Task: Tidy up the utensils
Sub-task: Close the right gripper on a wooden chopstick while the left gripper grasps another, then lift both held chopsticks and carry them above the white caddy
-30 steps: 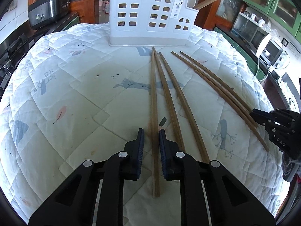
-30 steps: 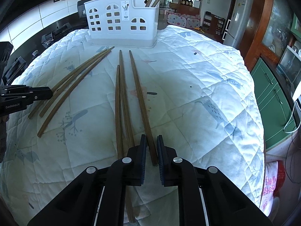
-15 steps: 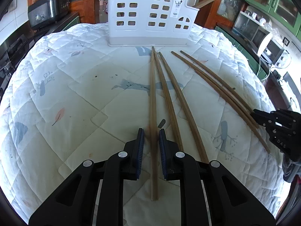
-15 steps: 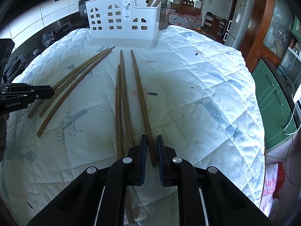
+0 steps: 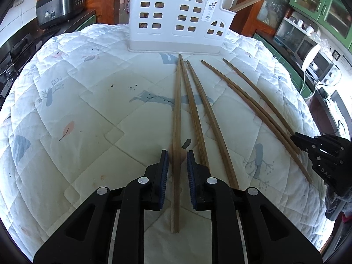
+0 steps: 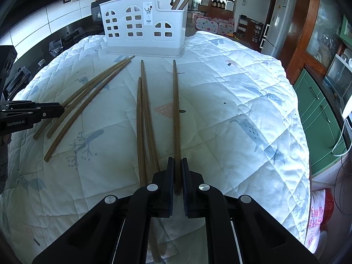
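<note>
Several long wooden chopsticks lie on a white quilted cloth (image 5: 88, 114) in front of a white utensil caddy (image 5: 176, 19), which holds a few chopsticks. My left gripper (image 5: 177, 154) is open, its jaws on either side of the leftmost chopstick (image 5: 176, 114), not touching it. My right gripper (image 6: 177, 161) is shut on the rightmost chopstick (image 6: 176, 110), whose far tip has swung right, apart from the two beside it (image 6: 143, 114). The right gripper also shows at the right of the left wrist view (image 5: 323, 151).
Three more chopsticks (image 6: 83, 101) lie at the left in the right wrist view, near the left gripper's body (image 6: 26, 114). The caddy also shows in that view (image 6: 143, 28). Kitchen counters, a fridge and green cabinets surround the table.
The right gripper has closed onto the rightmost chopstick and swung it apart from its neighbours. The left gripper has crept forward along the leftmost chopstick, still open.
</note>
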`<state>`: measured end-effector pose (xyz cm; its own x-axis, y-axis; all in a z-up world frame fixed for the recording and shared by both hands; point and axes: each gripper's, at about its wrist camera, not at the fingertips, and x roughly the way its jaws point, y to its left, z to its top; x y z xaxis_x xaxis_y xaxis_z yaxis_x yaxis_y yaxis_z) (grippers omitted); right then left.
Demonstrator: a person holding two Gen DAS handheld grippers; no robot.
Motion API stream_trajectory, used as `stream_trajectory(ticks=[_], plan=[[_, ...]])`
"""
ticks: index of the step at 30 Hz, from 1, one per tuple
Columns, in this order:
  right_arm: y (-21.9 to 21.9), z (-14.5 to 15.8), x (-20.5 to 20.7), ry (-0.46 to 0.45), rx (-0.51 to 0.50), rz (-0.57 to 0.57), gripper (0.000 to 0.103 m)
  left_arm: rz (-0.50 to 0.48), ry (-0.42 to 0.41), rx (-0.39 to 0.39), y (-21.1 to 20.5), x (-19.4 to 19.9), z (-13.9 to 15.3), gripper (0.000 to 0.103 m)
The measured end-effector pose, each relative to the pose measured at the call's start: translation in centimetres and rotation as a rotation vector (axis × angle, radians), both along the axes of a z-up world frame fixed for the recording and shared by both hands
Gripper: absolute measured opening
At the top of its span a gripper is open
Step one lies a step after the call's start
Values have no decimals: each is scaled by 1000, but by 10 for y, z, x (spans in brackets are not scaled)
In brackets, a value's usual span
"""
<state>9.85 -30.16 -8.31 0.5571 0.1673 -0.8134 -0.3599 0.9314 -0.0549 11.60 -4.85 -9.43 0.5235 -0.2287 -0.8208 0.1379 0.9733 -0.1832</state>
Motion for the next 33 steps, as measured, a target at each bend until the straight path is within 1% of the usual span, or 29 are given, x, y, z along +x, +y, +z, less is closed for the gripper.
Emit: stream_trajectory(ticks=[4,5,6,8,12,16,21,26,29,33], plan=[[0,3,-1,-6,8,-8,7,-13,-15,15,-2,0,0,16],[-1,4,-2,-9,9,-9,7,-12,-18,22,-2,0,0,11],[0,6,-3,-12,11,-9,7,-10,-19,29,-2,1,0,10],[0,11,-5,-21,15,-10,7,-7,-19,15,2,2,1,6],[1,26,-9,-54,31,-9,7,0,-36,-1,7,0,8,6],[3,52,-14,-104,50,-2,7,-8,-76,-10,11,-4,25,6],[7,98,-12,-175,88,6,7,-11,-127,-28,19,-4,52,6],[13,142,-2,-226,131,18,7,-21,-186,-44,26,1,85,6],[19,164,7,-247,143,31,7,-33,-213,-34,28,7,99,6],[24,193,18,-271,159,52,7,-38,-239,-40,32,16,116,6]])
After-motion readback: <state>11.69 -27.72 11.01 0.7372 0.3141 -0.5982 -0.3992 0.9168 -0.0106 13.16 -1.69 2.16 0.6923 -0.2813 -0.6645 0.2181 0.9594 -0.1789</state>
